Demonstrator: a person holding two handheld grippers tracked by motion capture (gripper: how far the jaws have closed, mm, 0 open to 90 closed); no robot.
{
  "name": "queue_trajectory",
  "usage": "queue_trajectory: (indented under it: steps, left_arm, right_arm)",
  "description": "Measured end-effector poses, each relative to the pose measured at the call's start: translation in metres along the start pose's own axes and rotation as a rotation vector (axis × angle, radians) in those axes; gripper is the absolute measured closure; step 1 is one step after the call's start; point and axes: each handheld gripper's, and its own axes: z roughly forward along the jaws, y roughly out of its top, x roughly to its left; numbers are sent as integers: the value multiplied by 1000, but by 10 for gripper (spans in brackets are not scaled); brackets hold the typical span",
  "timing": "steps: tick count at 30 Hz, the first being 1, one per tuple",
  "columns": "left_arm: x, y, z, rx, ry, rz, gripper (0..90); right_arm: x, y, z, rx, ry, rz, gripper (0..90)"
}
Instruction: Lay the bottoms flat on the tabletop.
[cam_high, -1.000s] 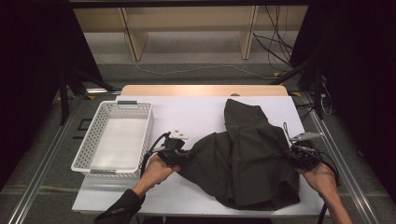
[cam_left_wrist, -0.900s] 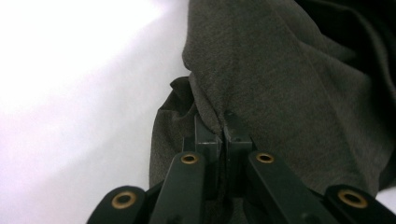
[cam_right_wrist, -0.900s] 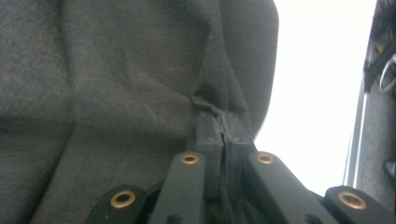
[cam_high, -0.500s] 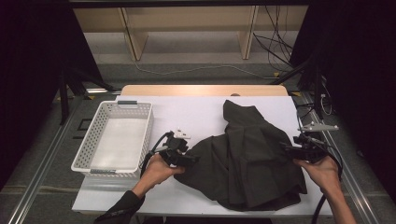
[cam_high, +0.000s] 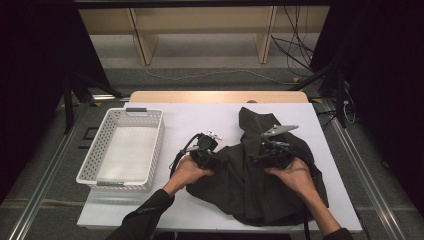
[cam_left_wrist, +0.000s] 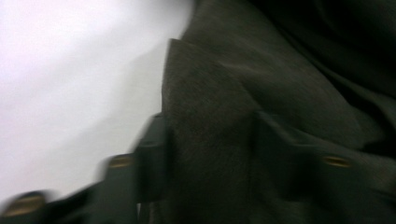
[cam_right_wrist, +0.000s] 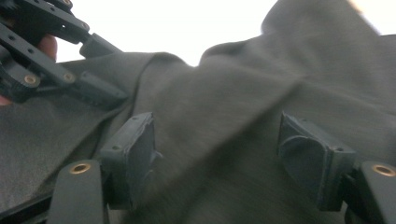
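We see the left gripper (cam_high: 216, 161) at the left edge of a dark garment (cam_high: 270, 185), and in its own view its jaws stand close on either side of a raised fold of that cloth, seemingly pinching it, though the blur keeps us from being certain. The right gripper (cam_high: 257, 159) sits over the garment's middle; in its own view its jaws are spread wide, with cloth bulging between the pads (cam_right_wrist: 133, 154) but not clamped. The two grippers are near each other, and the left one also appears at the upper left of the right gripper view. The garment lies crumpled on the right half of a white table (cam_high: 200, 117). On the left half stands a white perforated basket (cam_high: 90, 162), empty inside. Beyond the table we see a grey floor with loose cables (cam_high: 295, 50) and wooden shelf legs (cam_high: 265, 30).
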Motion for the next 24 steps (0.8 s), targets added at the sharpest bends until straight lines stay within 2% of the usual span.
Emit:
queue_trajectory:
  steps: [1,3,4,5,6,7,10,11,12,18,21,22,24]
  left_arm:
    - [-2,-2,1,1,-7,9,714]
    - [-5,-4,-1,-10,-2,27,808]
    - [-6,-5,-3,-22,4,29,824]
    - [-6,-6,-6,-32,1,33,831]
    - [-6,-6,-6,-32,1,33,836]
    - [-4,-8,-14,-59,-8,19,839]
    - [1,-11,-28,-94,-4,12,848]
    - [1,-11,-28,-94,-4,12,849]
    - [5,-10,-37,-113,1,10,850]
    - [20,-6,-69,-188,16,-36,853]
    - [24,-11,-82,-200,7,-57,853]
    - [24,-11,-82,-200,7,-57,853]
    - [19,-22,-81,-175,-11,-47,852]
  right_arm:
    - [2,0,5,22,-2,-6,339]
    - [5,-3,12,51,-61,-50,526]
    - [5,-4,13,56,-87,-65,645]
    - [2,-5,10,53,-93,-62,735]
    - [2,-5,10,53,-93,-62,735]
    - [-7,-7,1,35,-77,-39,848]
    - [-24,-14,-14,16,-90,-18,876]
    - [-29,-17,-19,9,-98,-3,878]
    - [-36,-20,-24,1,-107,9,879]
    - [-69,-32,-44,-46,-168,92,880]
    - [-80,-38,-49,-50,-191,118,880]
    - [-80,-38,-49,-50,-191,118,880]
    - [-90,-46,-49,-35,-224,140,881]
